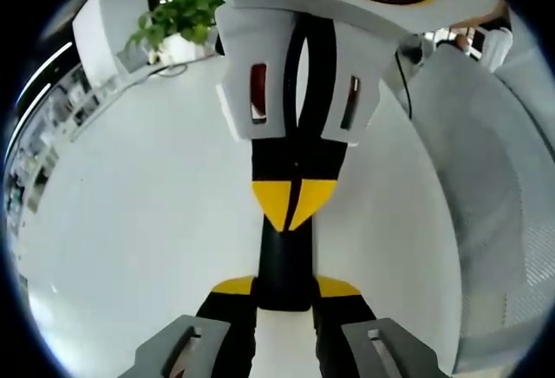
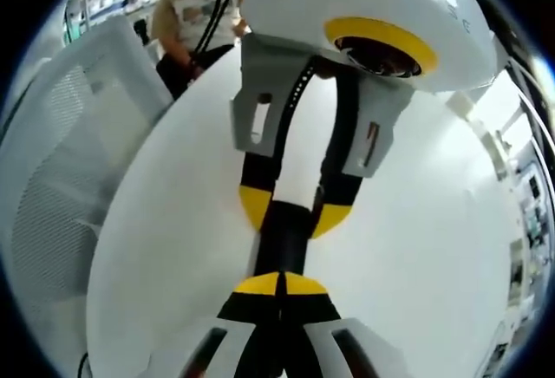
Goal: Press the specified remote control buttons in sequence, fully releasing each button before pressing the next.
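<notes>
A slim black remote control (image 1: 284, 261) is clamped between the yellow-tipped jaws of my left gripper (image 1: 284, 288), which is shut on its sides. My right gripper (image 1: 295, 203) comes in from the top of the left gripper view, jaws shut together, and its yellow tips rest on the remote's upper face. The right gripper view has my right gripper (image 2: 282, 284) shut at the bottom, pointing at the remote (image 2: 284, 239), and the left gripper (image 2: 295, 213) holds that remote from above. The remote's buttons are hidden.
Both grippers hang over a white round table (image 1: 130, 222). A potted plant (image 1: 178, 18) stands at its far edge. White mesh chairs (image 1: 490, 179) (image 2: 61, 161) flank the table. A seated person (image 2: 195, 14) is behind it. Shelves (image 1: 52, 127) line the wall.
</notes>
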Demonstrator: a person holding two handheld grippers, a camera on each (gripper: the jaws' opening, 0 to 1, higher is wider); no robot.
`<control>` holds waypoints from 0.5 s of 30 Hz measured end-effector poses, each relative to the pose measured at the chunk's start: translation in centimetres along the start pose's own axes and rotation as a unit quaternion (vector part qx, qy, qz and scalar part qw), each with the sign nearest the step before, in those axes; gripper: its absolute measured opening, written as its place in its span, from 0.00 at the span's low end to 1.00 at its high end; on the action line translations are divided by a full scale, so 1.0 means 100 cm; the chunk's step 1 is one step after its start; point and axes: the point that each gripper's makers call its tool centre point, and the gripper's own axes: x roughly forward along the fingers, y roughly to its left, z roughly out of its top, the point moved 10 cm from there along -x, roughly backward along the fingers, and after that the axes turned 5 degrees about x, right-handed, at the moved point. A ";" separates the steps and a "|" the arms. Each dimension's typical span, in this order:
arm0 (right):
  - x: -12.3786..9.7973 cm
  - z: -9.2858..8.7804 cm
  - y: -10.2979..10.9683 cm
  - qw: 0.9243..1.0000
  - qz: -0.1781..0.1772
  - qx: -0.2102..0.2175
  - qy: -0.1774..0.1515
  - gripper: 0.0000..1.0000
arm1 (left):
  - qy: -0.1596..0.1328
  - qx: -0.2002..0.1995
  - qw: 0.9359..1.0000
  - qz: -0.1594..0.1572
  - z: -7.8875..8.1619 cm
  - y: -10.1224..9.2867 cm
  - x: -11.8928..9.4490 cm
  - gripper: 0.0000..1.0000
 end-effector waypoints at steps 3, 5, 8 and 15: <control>0.000 0.000 0.000 1.000 -0.001 0.002 -0.001 0.00 | 0.000 0.001 1.000 -0.001 0.000 0.001 0.000 0.24; 0.000 -0.001 -0.001 1.000 0.000 0.004 -0.002 0.00 | 0.002 0.002 1.000 -0.001 0.001 0.000 0.000 0.24; 0.000 -0.001 -0.001 1.000 0.000 0.005 -0.002 0.00 | 0.003 0.002 1.000 -0.001 0.001 0.000 0.000 0.24; 0.000 0.000 0.000 1.000 -0.003 0.003 0.001 0.00 | 0.003 0.001 1.000 -0.001 0.001 0.000 0.000 0.24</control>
